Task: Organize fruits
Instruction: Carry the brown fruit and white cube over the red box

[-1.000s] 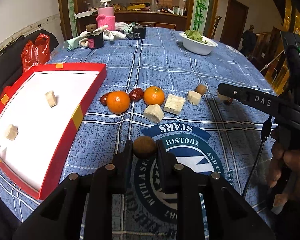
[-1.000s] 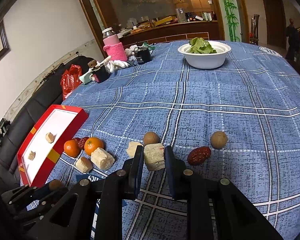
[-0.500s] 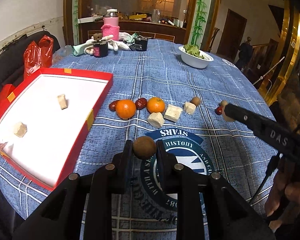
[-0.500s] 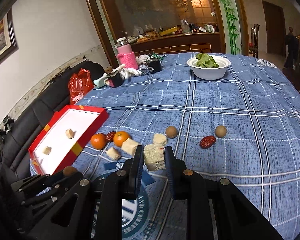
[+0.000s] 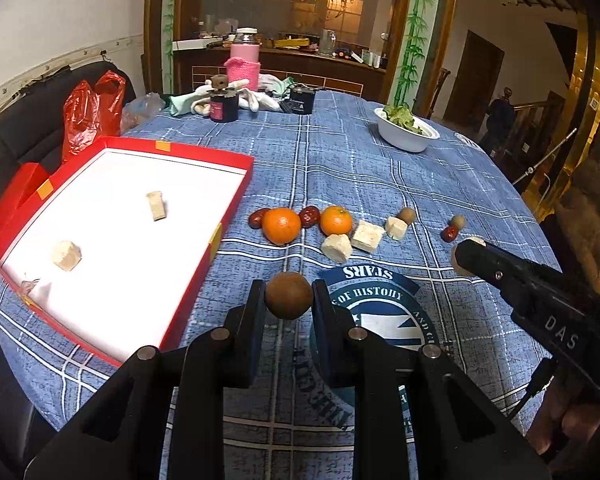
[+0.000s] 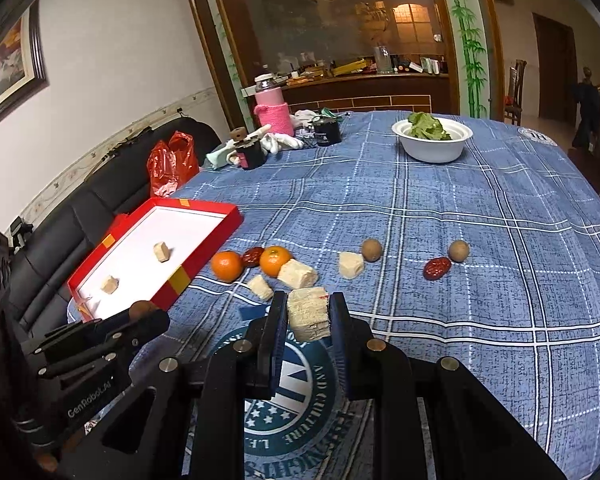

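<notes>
Left tongs (image 5: 289,296) clamped on a round brown fruit (image 5: 289,295), held above the table (image 5: 340,168) just off the red tray's (image 5: 204,280) near corner. Right tongs (image 6: 308,314) clamped on a pale cut chunk (image 6: 308,313), farther from the tray. Beyond, beside the tray: two oranges (image 5: 281,225), red dates (image 5: 309,216), more pale chunks (image 5: 367,235). Inside the tray: two chunks (image 5: 65,255).

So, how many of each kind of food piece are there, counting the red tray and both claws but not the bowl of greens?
Oranges: 2
Red dates: 3
Brown round fruits: 3
Pale chunks: 6
Total: 14
</notes>
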Demonstrator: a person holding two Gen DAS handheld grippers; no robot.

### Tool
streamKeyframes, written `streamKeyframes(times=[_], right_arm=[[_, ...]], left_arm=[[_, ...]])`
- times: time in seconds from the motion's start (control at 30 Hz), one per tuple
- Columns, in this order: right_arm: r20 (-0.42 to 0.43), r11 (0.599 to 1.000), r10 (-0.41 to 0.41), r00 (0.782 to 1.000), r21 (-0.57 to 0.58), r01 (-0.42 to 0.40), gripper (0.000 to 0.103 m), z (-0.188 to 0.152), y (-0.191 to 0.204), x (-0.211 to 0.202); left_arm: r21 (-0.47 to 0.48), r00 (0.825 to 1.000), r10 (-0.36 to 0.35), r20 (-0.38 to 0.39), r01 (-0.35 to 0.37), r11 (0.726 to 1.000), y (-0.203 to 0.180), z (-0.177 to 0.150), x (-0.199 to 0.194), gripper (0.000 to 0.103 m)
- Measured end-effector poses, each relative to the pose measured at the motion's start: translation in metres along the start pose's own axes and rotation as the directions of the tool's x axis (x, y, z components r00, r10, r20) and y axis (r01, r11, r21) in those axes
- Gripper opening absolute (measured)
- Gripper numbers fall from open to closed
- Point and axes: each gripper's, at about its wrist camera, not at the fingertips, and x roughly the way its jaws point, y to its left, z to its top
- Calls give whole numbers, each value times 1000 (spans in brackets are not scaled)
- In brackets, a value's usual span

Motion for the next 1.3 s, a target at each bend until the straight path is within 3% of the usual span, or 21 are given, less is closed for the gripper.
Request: streamKeyframes(times=[0.6, 1.3], right_arm=[[-1, 996, 49, 999, -70, -49, 21, -3, 43, -2], [-34, 974, 142, 989, -176, -146, 21, 12, 105, 21]], left_arm=[[-64, 999, 45, 16, -44, 997, 31, 3, -9, 20], [-155, 985, 171, -13, -171, 973, 90, 16, 3, 20]])
